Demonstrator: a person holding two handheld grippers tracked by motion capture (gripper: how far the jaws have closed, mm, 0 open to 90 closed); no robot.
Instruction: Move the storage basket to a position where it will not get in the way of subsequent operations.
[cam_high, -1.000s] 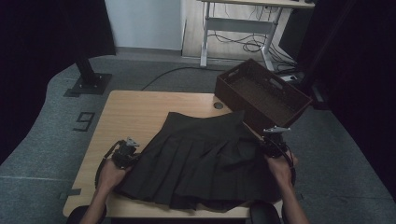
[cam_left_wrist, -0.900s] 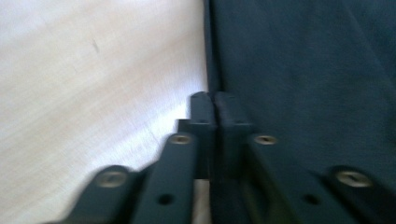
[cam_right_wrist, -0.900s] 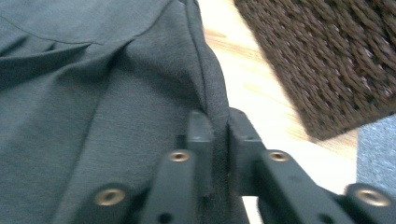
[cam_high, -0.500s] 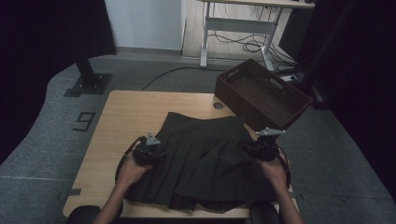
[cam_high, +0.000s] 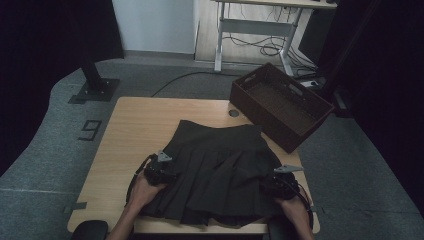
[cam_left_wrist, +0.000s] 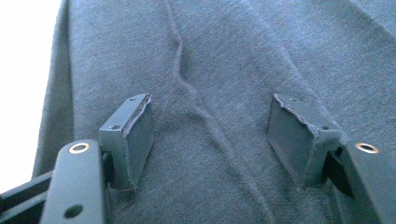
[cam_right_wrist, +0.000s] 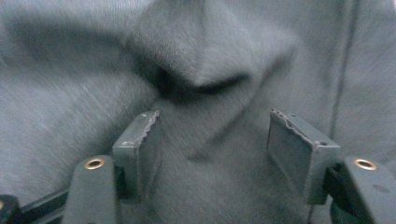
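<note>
A dark pleated skirt (cam_high: 220, 160) lies flat on the wooden table (cam_high: 140, 120), waistband at the far side. My left gripper (cam_high: 161, 170) rests on the skirt's left edge and my right gripper (cam_high: 278, 183) on its right edge near the hem. In the left gripper view the left gripper (cam_left_wrist: 212, 100) is open over a raised seam of the skirt (cam_left_wrist: 224, 46). In the right gripper view the right gripper (cam_right_wrist: 215, 116) is open over a rumpled fold of the skirt (cam_right_wrist: 93, 70). Both pairs of jaws have just been opening; cloth lies between the pads, which do not press on it.
An open brown crate (cam_high: 280, 102) stands at the table's back right corner, partly over the edge. Bare wood shows left of and behind the skirt. A stand's base (cam_high: 95, 90) and a "9" mark (cam_high: 90, 130) sit on the floor to the left.
The left gripper has moved right, onto the skirt's left side, and that side now lies narrower. The right gripper has come down and back toward the near edge.
</note>
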